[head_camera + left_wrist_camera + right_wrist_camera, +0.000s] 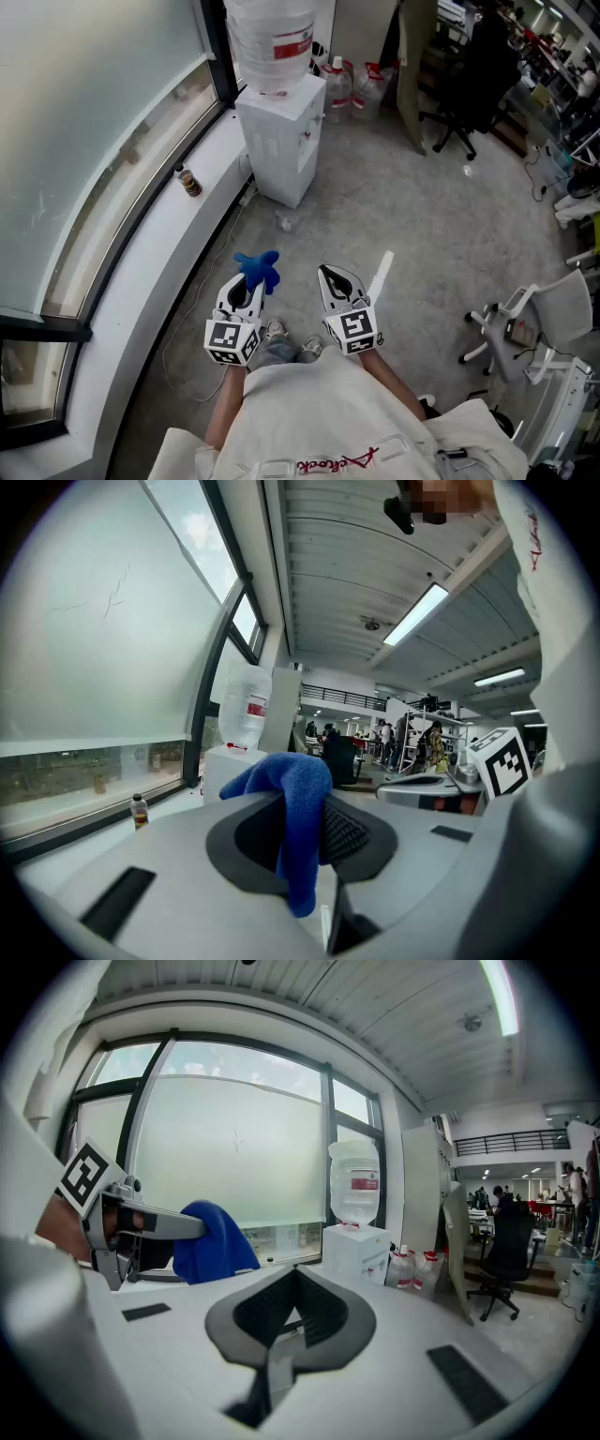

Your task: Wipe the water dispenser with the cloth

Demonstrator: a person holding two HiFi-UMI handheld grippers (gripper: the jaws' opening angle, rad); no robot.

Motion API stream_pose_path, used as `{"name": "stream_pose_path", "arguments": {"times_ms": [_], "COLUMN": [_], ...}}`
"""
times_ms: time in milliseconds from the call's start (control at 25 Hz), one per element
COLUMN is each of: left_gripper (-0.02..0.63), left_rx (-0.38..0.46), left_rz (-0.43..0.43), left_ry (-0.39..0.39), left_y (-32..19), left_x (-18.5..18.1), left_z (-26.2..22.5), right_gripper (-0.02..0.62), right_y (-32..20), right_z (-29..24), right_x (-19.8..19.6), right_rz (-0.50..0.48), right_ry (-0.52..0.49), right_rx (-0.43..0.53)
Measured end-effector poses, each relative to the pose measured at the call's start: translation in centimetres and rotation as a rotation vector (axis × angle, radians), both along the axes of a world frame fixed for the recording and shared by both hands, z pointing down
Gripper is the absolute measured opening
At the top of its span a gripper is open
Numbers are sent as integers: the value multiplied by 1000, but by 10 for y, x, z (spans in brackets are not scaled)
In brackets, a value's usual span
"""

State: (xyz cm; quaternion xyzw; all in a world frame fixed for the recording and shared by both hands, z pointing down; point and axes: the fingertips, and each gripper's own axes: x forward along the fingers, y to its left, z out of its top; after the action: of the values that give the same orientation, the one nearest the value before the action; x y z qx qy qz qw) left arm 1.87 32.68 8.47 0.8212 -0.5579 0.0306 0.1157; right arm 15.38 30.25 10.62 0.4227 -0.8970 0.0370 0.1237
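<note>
A white water dispenser (281,131) with a clear bottle (272,42) on top stands by the window, some way ahead of me. It shows small in the left gripper view (228,761) and in the right gripper view (356,1246). My left gripper (249,278) is shut on a blue cloth (259,269), which hangs over its jaws (295,827). My right gripper (335,277) is shut and holds nothing; the blue cloth (211,1241) shows to its left. Both grippers are held low in front of my body, well short of the dispenser.
A white window ledge (159,253) runs along the left, with a small brown bottle (189,181) on it. Spare water jugs (352,80) stand behind the dispenser. A black office chair (473,89) and a white chair (539,323) stand on the grey floor to the right.
</note>
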Motion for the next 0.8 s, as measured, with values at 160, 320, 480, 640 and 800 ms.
{"name": "stream_pose_path", "arguments": {"times_ms": [160,320,480,640,800], "left_gripper": [80,80,80,80,80], "left_rx": [-3,-1,-2,-11,-20], "left_rz": [4,4,1,6,16], "left_ry": [-4,-1,3,1,-1], "left_y": [-7,-12,-13,-14,-20], "left_x": [-4,-7,-6,-9,-19], "left_z": [2,1,1,3,7], "right_gripper": [14,14,14,15,15], "right_y": [-8,-14,-15,-16,-23], "right_z": [-1,-3,-4,-4,1], "right_x": [-5,-11,-12,-12,-17], "right_rz": [-1,-4,-11,-5,14], "right_ry": [-1,-1,-13,-37,-29], "right_rx": [5,10,10,4,-8]}}
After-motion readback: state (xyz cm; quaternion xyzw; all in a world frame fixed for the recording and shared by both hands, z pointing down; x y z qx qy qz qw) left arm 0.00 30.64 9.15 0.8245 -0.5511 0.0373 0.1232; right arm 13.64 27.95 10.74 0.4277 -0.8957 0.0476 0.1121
